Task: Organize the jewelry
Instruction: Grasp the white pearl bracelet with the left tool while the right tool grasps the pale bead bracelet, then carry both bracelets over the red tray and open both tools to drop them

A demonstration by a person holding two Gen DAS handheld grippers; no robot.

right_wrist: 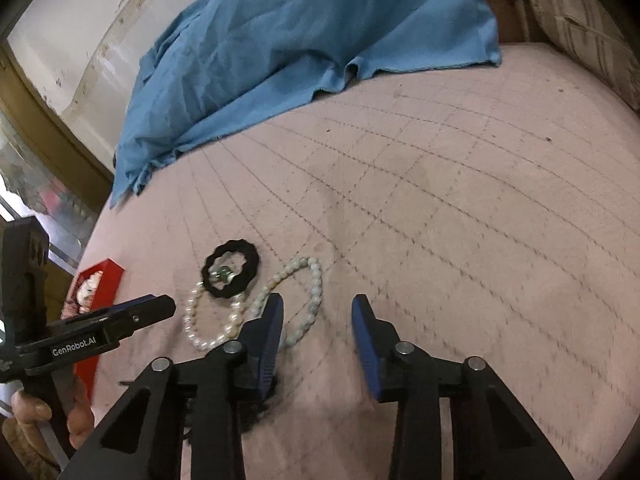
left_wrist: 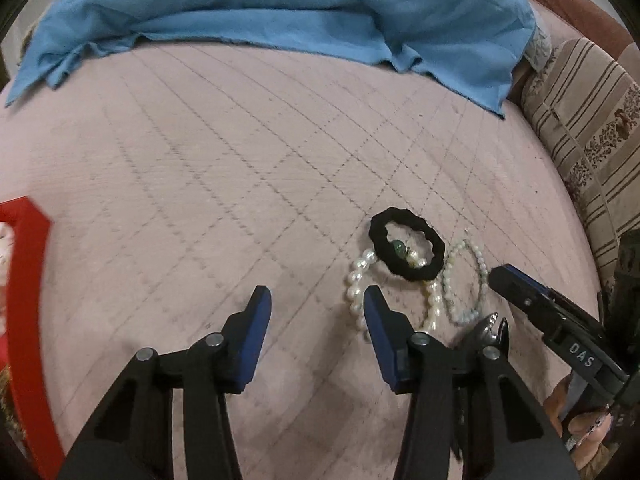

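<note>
A black scalloped hair tie (left_wrist: 407, 248) lies on the pink quilted bed, over a white pearl bracelet (left_wrist: 357, 292) with a green bead (left_wrist: 398, 245). A paler bead bracelet (left_wrist: 466, 284) lies to its right. A dark hair claw (left_wrist: 493, 330) sits just behind my left gripper's right finger. My left gripper (left_wrist: 317, 300) is open and empty, just left of the pearls. My right gripper (right_wrist: 318, 308) is open and empty, its left finger over the pale bracelet (right_wrist: 310, 288). The hair tie (right_wrist: 231, 270) and pearl bracelet (right_wrist: 208, 330) lie to its left.
A red box (left_wrist: 26, 300) with white items inside sits at the left; it also shows in the right wrist view (right_wrist: 102, 280). A blue cloth (left_wrist: 280, 8) lies crumpled at the far side of the bed. A striped floral cushion (left_wrist: 588, 140) lies to the right.
</note>
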